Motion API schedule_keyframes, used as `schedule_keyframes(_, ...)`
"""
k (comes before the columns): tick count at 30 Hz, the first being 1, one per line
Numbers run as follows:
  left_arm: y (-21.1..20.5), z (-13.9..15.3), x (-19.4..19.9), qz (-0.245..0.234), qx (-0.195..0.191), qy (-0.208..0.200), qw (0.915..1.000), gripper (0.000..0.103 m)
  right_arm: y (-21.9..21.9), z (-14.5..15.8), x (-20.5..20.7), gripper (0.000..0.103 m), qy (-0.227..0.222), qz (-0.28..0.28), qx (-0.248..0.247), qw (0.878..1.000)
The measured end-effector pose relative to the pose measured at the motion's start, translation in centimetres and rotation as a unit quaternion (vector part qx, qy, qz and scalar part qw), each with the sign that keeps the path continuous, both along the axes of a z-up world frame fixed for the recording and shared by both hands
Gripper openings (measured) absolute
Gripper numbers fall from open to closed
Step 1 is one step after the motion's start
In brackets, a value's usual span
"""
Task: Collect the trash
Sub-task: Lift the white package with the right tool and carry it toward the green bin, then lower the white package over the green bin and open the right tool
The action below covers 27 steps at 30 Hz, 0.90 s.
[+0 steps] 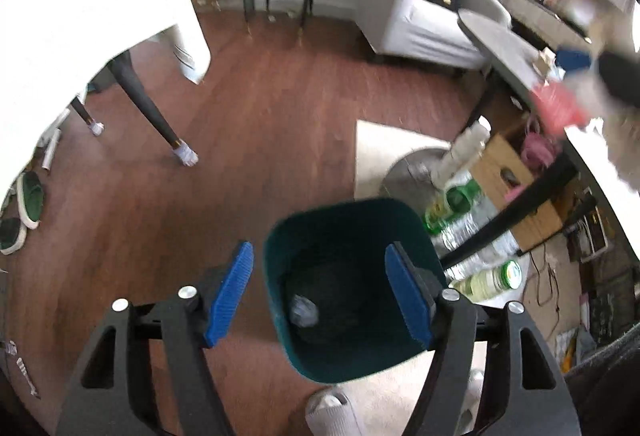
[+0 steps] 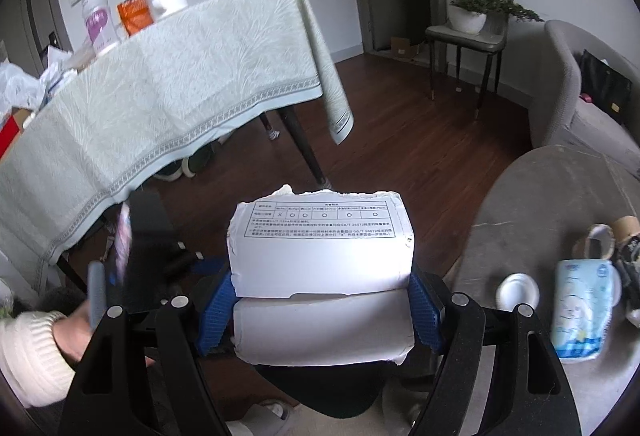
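Observation:
My left gripper (image 1: 320, 292) is open and empty, hovering above a dark teal trash bin (image 1: 316, 232) on the floor. A crumpled clear wrapper (image 1: 304, 310) lies at the bin's bottom. My right gripper (image 2: 320, 300) is shut on a torn white cardboard box (image 2: 322, 248) with a printed table on top, held above the floor. The bin's dark rim (image 2: 320, 392) shows just below the box in the right wrist view. On the round grey table (image 2: 540, 196) lie a tissue pack (image 2: 580, 312), a white lid (image 2: 517, 290) and cardboard tape rolls (image 2: 600, 240).
A dining table with a pale green cloth (image 2: 160, 96) carries jars and a white pot. Several plastic bottles (image 1: 468, 220) and a cardboard box (image 1: 516, 188) stand right of the bin. A grey sofa (image 1: 420, 12), a chair with a plant (image 2: 468, 24) and shoes (image 1: 24, 208) surround the wood floor.

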<state>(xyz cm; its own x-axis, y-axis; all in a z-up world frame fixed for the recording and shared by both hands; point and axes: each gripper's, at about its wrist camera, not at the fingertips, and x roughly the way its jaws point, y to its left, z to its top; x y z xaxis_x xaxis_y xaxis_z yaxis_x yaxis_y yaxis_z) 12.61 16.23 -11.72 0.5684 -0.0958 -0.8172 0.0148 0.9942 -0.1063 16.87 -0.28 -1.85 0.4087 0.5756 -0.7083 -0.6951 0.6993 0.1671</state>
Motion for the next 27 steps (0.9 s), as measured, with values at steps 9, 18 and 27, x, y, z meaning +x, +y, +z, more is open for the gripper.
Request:
schedule_keyframes(9,3.5,2.9,-1.1,0.05,-0.025,-0.052,0.9971,0.059,2.9,-4.0,-0.2,0.076,0.027,0.021,-0.044,0.998)
schedule_keyframes(18,4.9,5.4,-1.8,0.064,-0.041,-0.085,0.9935,0.049,4.7,-10.5,-0.1,0.077,0.068,0.023,-0.103,0.992)
schedule_keyframes(27,2.8,7.9,-1.6,0.041,-0.058,-0.108,0.9917,0.048,4.6,-15.4,0.0,0.077,0.104,0.022,-0.16,0.981)
